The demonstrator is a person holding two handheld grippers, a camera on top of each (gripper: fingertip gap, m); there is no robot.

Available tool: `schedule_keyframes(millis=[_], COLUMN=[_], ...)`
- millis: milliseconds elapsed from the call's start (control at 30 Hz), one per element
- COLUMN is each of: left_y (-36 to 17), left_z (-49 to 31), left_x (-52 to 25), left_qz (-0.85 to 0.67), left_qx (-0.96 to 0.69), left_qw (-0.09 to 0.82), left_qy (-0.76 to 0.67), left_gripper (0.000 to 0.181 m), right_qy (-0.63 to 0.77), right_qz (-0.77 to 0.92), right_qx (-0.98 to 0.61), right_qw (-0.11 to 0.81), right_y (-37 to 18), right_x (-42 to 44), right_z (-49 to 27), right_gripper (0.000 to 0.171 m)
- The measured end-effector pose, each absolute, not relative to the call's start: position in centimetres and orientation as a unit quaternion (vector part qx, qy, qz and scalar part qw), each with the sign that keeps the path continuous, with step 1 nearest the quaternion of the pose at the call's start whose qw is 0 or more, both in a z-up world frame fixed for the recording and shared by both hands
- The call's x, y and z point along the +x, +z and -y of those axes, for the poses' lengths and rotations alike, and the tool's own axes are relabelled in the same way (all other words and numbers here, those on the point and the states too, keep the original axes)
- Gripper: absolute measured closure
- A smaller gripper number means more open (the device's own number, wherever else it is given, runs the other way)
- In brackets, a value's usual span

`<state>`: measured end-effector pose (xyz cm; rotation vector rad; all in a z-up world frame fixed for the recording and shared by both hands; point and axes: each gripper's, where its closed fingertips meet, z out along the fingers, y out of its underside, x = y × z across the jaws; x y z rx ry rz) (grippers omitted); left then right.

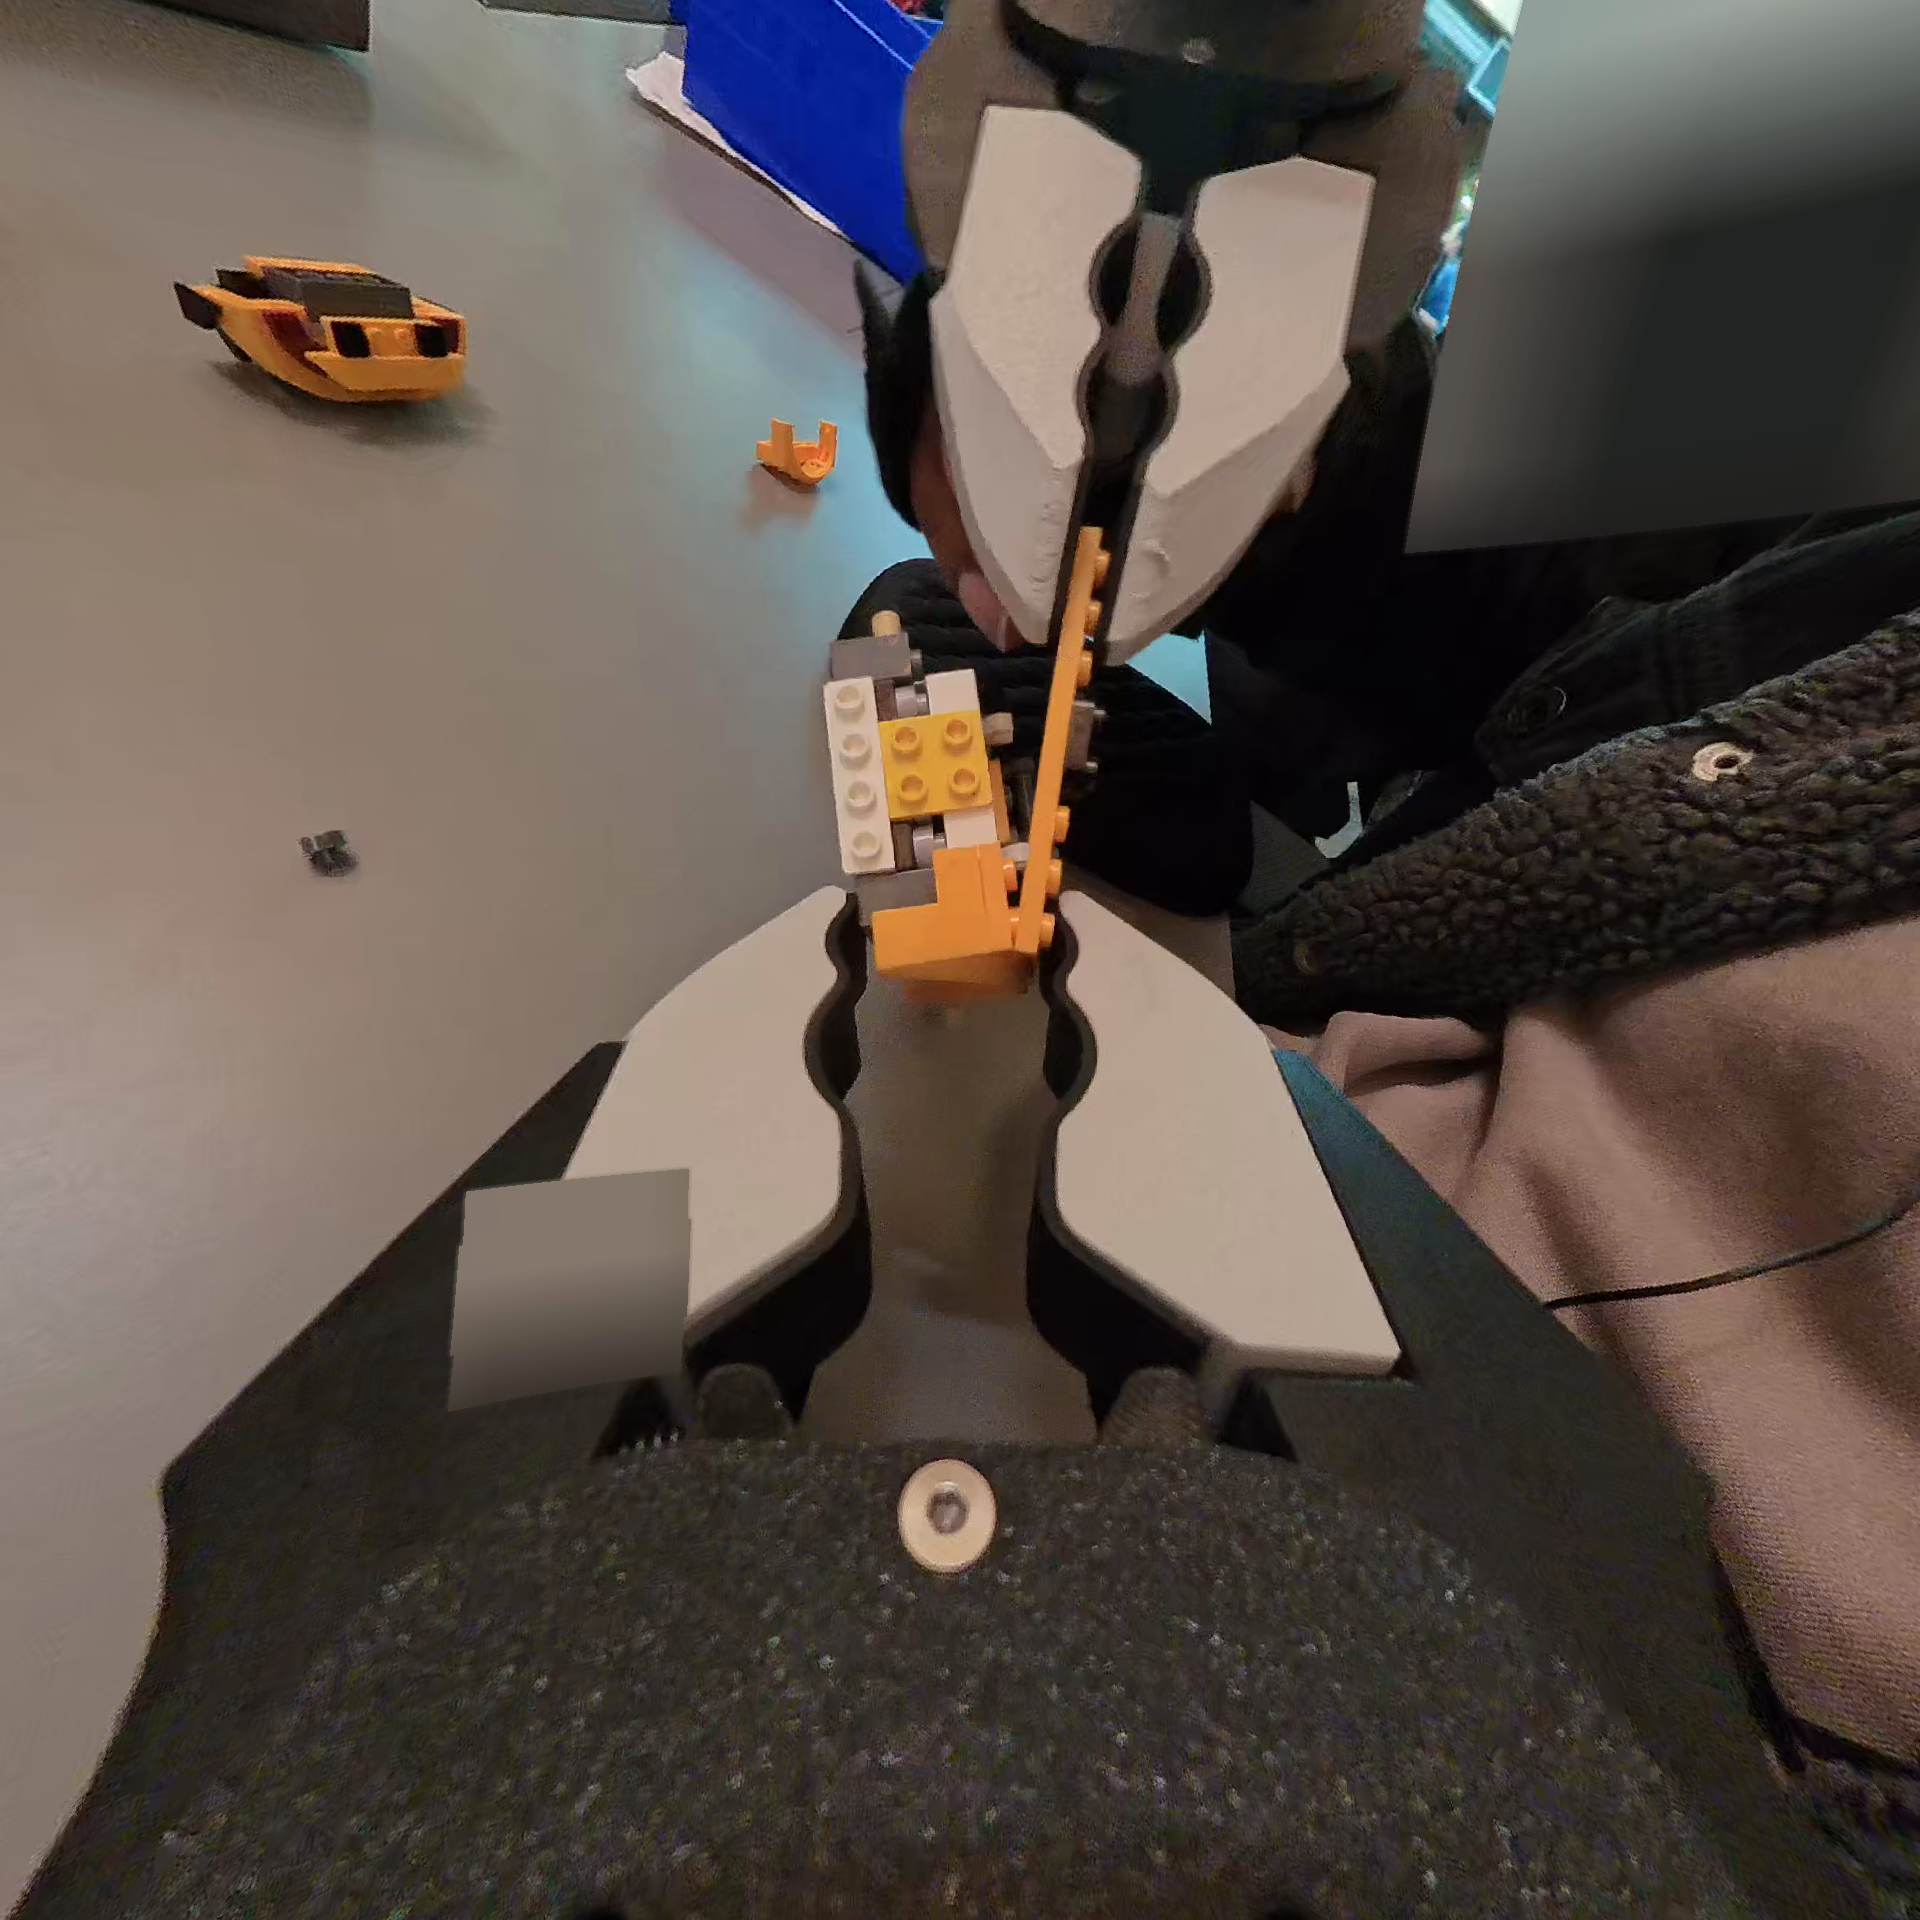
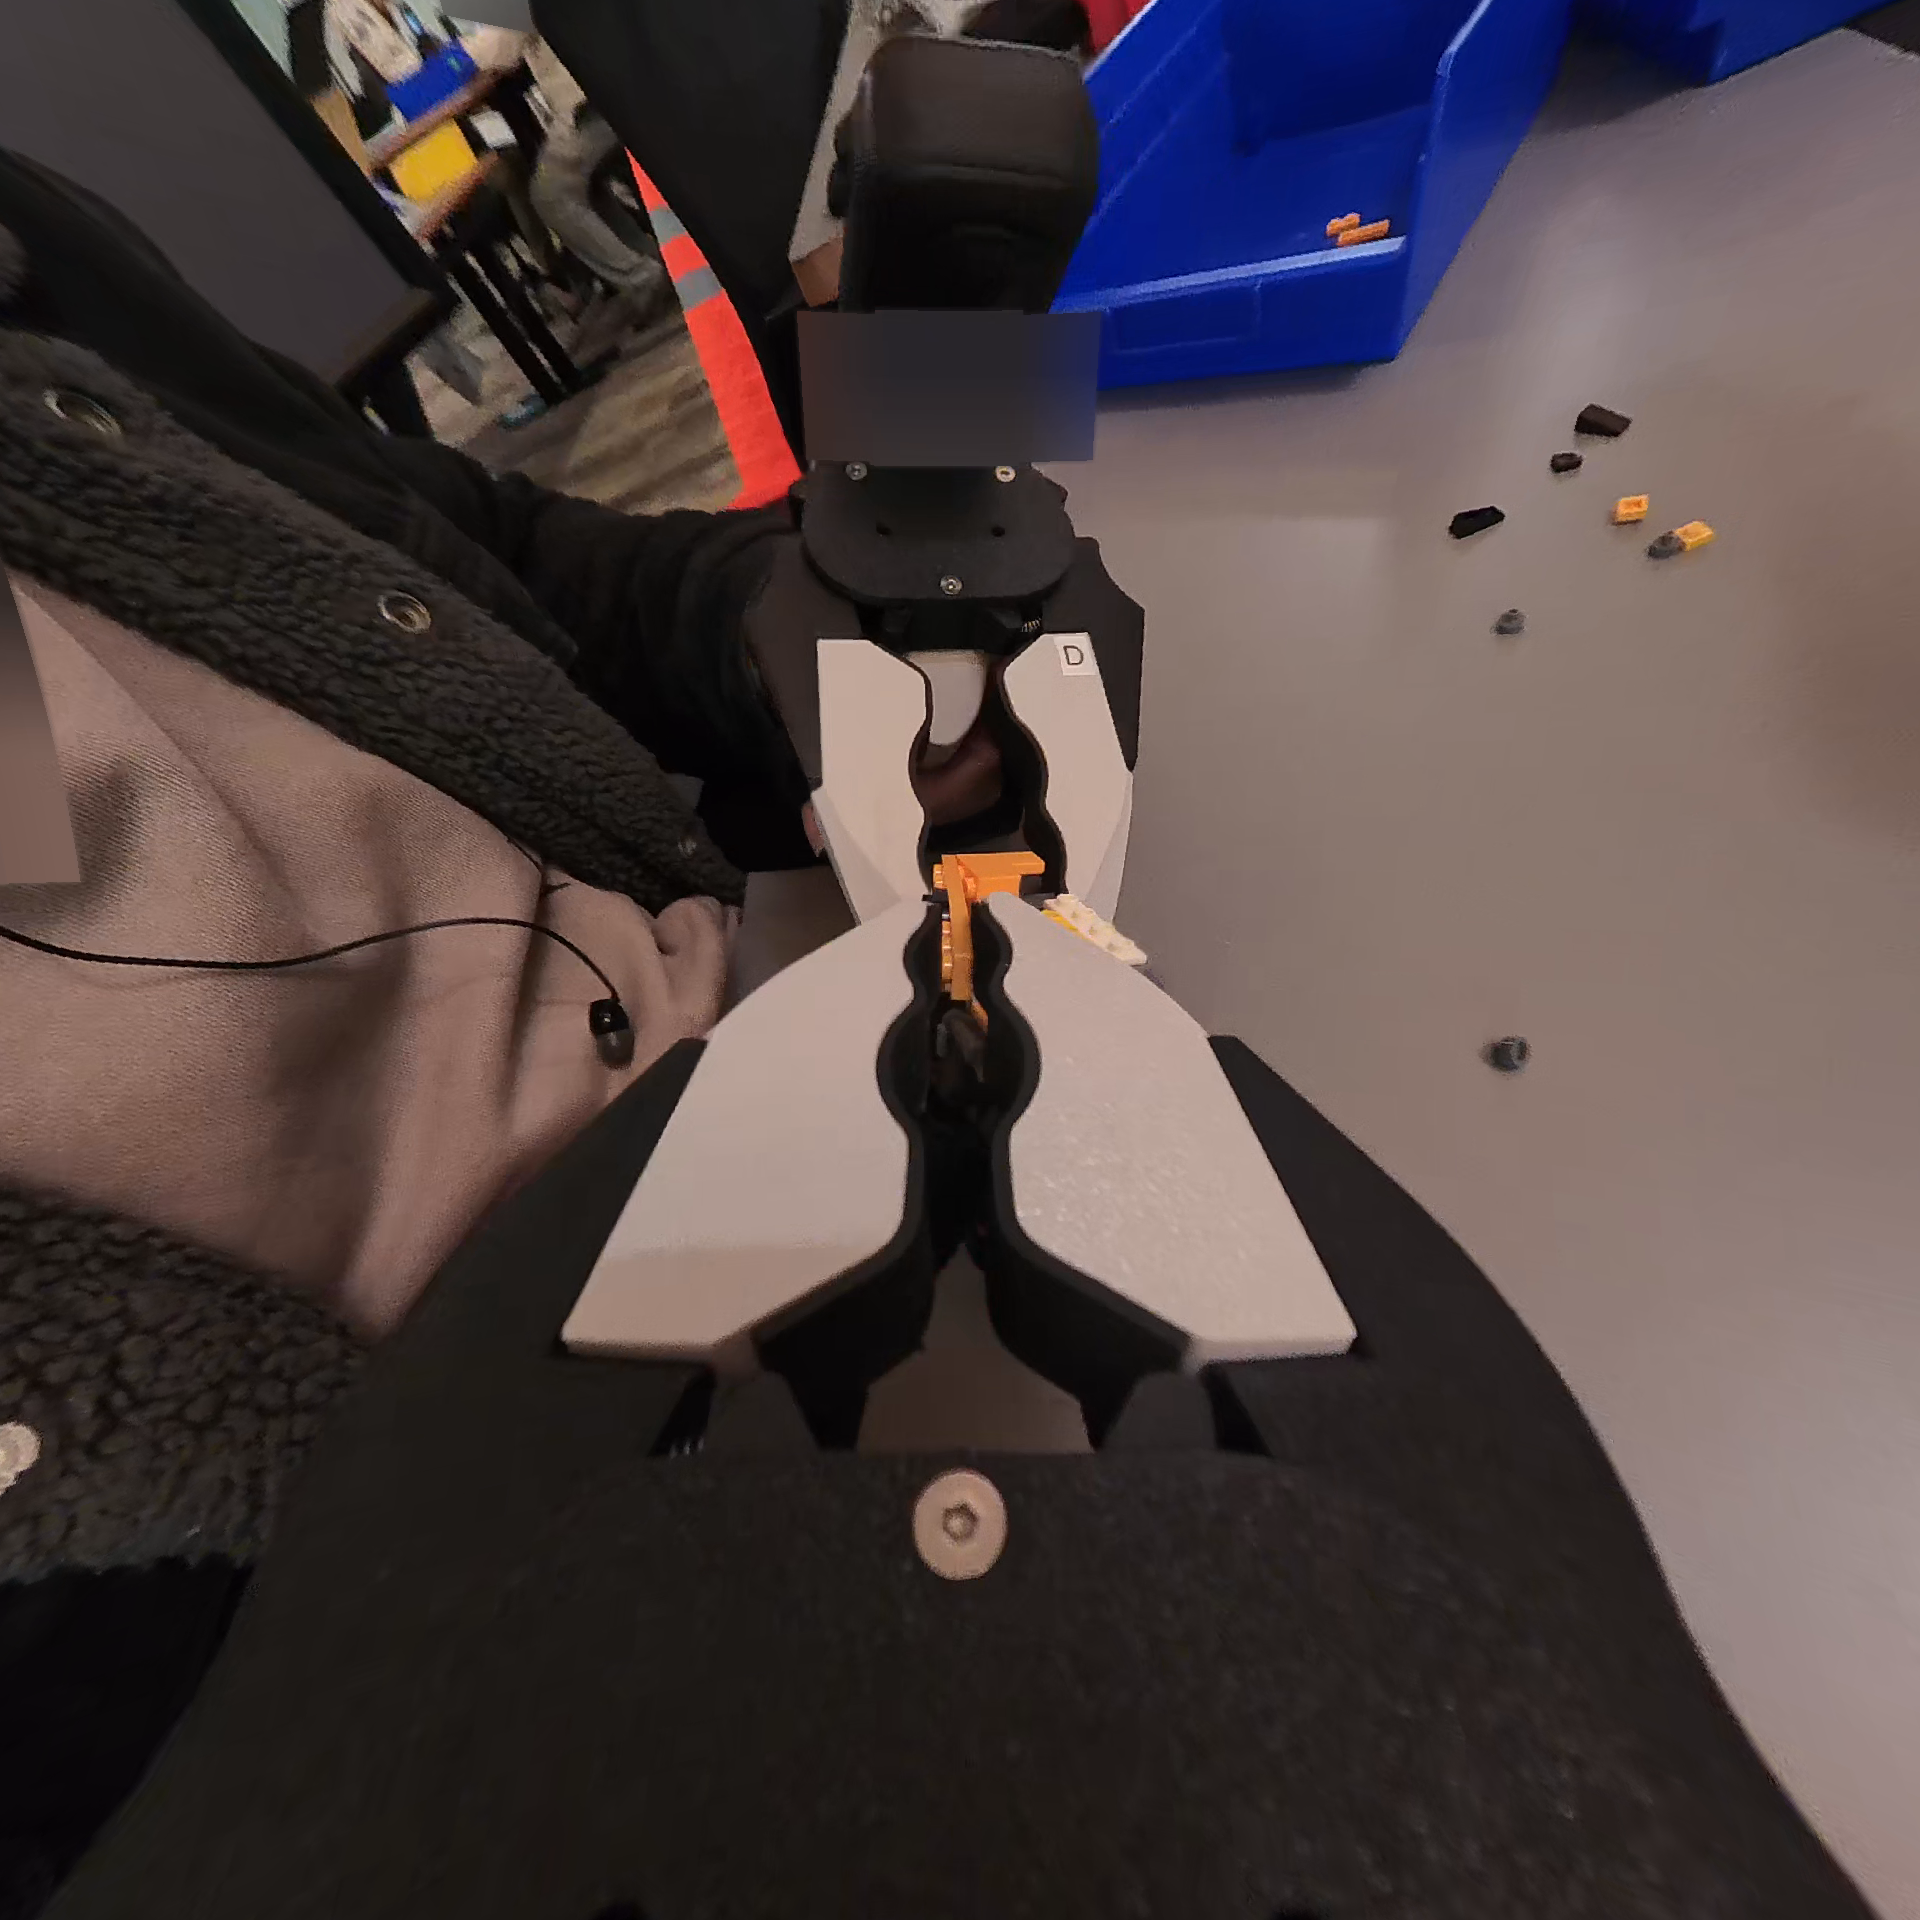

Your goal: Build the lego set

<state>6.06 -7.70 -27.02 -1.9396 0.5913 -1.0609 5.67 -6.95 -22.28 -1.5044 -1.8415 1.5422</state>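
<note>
My left gripper (image 1: 951, 914) is shut on the orange end of a small lego assembly (image 1: 925, 769) of white, yellow, grey and orange bricks, held above the table edge. My right gripper (image 1: 1065, 634) comes from the opposite side and is shut on a long thin orange plate (image 1: 1055, 790). The plate lies tilted along the assembly's right side, its lower end touching the orange corner. In the right wrist view my right gripper (image 2: 961, 909) grips the plate (image 2: 956, 940) edge-on. The left gripper (image 2: 982, 883) faces it, holding the assembly (image 2: 1003, 864).
An orange and black car-body build (image 1: 332, 327) sits on the grey table (image 1: 468, 675), with a small orange piece (image 1: 798, 452) and a tiny dark piece (image 1: 329, 852). Blue bins (image 2: 1299, 208) stand at the back. Loose black, orange and grey pieces (image 2: 1631, 509) lie nearby. A person's fleece jacket (image 1: 1610, 831) is close. The left gripper's tips are roughly 5 centimeters from the right gripper's. About 12 centimeters separates my left fingertips from the tiny dark piece (image 1: 329, 852).
</note>
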Motion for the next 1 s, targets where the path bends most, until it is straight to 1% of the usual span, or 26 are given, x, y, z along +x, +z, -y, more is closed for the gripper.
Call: schedule_keyframes(millis=[167, 300, 400, 467, 567, 667, 700, 767, 800, 900, 1000], left_y=[-27.1, -27.2, -27.3, -27.6, -27.9, -28.1, -28.1, -28.1, -28.2, -28.2, -28.3], left_z=[7.9, 7.8, 7.8, 7.8, 7.6, 7.5, 7.5, 7.4, 7.4, 7.4, 7.3], left_x=[6.2, 6.0, 5.8, 5.8, 5.5, 5.2, 5.2, 5.1, 5.1, 5.0, 5.0], left_qz=[-0.247, -0.226, -0.207, -0.192, -0.164, -0.149, -0.148, -0.145, -0.144, -0.139, -0.135], left_qx=[-0.771, -0.775, -0.779, -0.782, -0.787, -0.789, -0.789, -0.788, -0.788, -0.789, -0.789], left_qw=[0.413, 0.397, 0.381, 0.363, 0.341, 0.336, 0.336, 0.335, 0.334, 0.33, 0.329], left_qy=[-0.418, -0.436, -0.454, -0.47, -0.487, -0.493, -0.493, -0.495, -0.496, -0.5, -0.501], left_gripper=[0.147, 0.148, 0.148, 0.148, 0.148, 0.148, 0.148, 0.148, 0.148, 0.148, 0.148], right_qy=[0.6, 0.605, 0.596, 0.522, 0.485, 0.43, 0.431, 0.438, 0.438, 0.449, 0.466], right_qz=[0.589, 0.591, 0.569, 0.562, 0.53, 0.546, 0.542, 0.538, 0.542, 0.551, 0.554], right_qx=[-0.527, -0.515, -0.54, -0.614, -0.691, -0.719, -0.721, -0.72, -0.717, -0.703, -0.681], right_qw=[0.127, 0.141, 0.172, 0.187, 0.083, 0.034, 0.015, 0.005, 0.006, 0.029, 0.11], right_y=[-21.2, -20.6, -19.3, -21.7, -26.5, -30.5, -31.1, -31.5, -31.5, -29.9, -25.7], right_x=[5.8, 6.1, 6.0, 5.6, 4.6, 3.8, 3.5, 3.1, 3.0, 3.5, 5.5], right_z=[6.4, 6.4, 3.5, -0.7, -3.2, -3.9, -3.9, -4.1, -4.2, -4.6, -6.5], right_gripper=[0.167, 0.167, 0.167, 0.167, 0.167, 0.167, 0.166, 0.165, 0.163, 0.147, 0.143])
